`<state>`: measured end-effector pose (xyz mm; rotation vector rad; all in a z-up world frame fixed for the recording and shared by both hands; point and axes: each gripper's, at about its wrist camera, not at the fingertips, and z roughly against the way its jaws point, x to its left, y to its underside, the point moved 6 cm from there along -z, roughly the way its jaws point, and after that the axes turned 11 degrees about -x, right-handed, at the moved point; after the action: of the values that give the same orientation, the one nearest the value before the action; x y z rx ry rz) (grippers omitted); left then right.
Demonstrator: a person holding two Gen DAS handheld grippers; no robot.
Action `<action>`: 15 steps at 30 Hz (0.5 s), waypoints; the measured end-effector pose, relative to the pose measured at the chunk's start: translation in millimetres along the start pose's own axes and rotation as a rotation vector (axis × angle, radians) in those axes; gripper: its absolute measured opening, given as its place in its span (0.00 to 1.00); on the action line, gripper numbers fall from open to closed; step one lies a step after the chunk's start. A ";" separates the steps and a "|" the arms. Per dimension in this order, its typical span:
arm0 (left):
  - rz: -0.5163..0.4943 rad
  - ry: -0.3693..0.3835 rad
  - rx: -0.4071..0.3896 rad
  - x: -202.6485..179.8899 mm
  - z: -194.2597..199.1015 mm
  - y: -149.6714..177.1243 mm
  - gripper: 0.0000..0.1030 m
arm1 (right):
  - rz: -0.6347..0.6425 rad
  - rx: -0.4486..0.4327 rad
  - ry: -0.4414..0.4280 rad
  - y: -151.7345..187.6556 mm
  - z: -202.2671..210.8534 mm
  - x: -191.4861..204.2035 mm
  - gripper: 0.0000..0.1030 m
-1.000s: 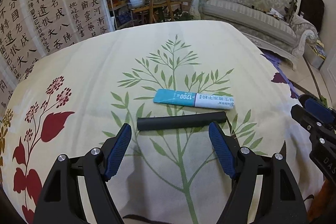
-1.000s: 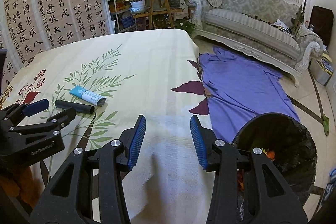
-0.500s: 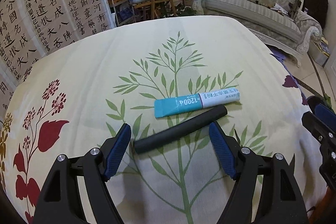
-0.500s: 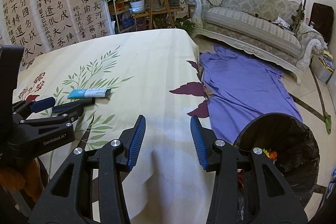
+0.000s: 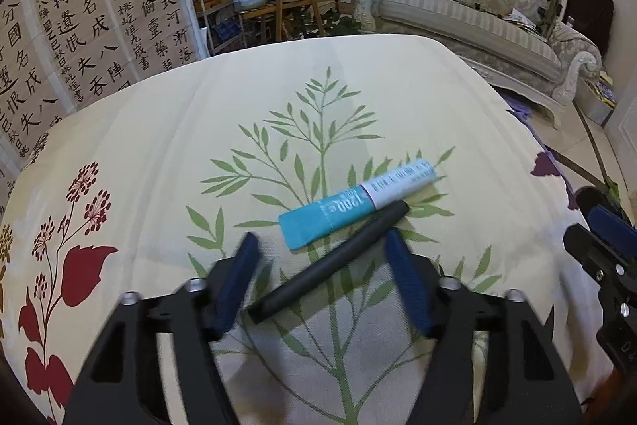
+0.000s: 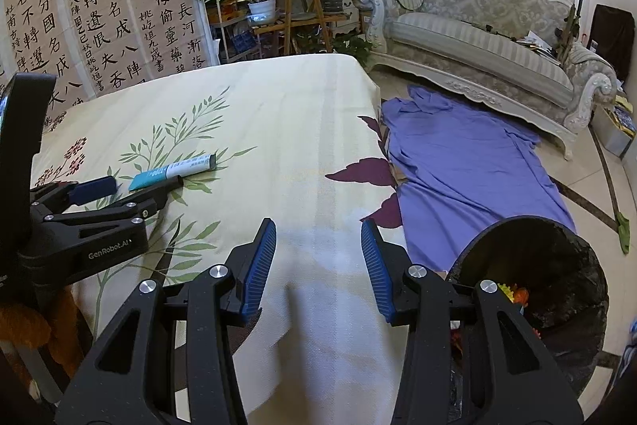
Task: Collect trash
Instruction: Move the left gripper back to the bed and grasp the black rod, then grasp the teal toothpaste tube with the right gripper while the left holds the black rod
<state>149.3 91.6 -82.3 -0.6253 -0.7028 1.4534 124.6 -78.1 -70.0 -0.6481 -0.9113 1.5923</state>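
My left gripper [image 5: 322, 265] fingers just narrowed round the black tube [image 5: 330, 263], not yet clamped; right gripper [image 6: 316, 265] fingers apart, empty.

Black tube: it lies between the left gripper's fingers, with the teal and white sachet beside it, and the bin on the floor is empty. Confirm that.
Not quite: the bin is not empty; the right wrist view shows colourful trash inside. The rest holds: the black tube lies between the left gripper fingers, which have just been closing, beside the sachet.

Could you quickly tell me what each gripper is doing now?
Left gripper: open, jaws just closing around the black cylindrical tube, not yet gripping.
Right gripper: open, empty.
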 end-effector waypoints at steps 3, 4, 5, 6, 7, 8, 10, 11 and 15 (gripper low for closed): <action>-0.008 0.018 -0.006 -2.9 2.2 0.9 0.43 | 0.000 0.001 -0.002 -0.1 -0.9 2.3 0.42; -0.014 0.021 -0.009 -3.9 3.0 1.5 0.40 | 0.001 0.001 -0.002 -0.1 -1.6 3.9 0.42; -0.019 0.024 -0.011 -5.2 3.8 2.4 0.35 | 0.001 0.001 -0.002 0.0 -1.1 2.6 0.42; -0.023 0.029 -0.013 -6.0 4.2 2.5 0.32 | 0.001 0.001 -0.002 0.0 -1.7 3.8 0.42; -0.032 0.030 -0.015 -7.3 5.0 3.0 0.25 | 0.001 0.002 -0.003 0.6 -2.3 5.4 0.42; -0.041 0.029 -0.018 -8.7 5.8 3.5 0.22 | 0.002 0.003 -0.004 1.0 -3.2 7.2 0.42; -0.048 0.035 -0.021 -9.5 6.5 4.3 0.16 | 0.004 0.004 -0.006 2.2 -3.8 10.8 0.42; -0.051 0.038 -0.022 -9.2 6.8 4.3 0.12 | 0.005 0.004 -0.008 2.9 -2.2 10.5 0.42; -0.043 0.049 -0.022 -7.0 10.8 7.4 0.12 | 0.011 0.005 -0.012 3.4 -1.1 15.0 0.42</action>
<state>136.4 84.4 -81.1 -0.6571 -0.6905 1.3874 120.4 -63.5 -72.5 -0.6412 -0.9137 1.6090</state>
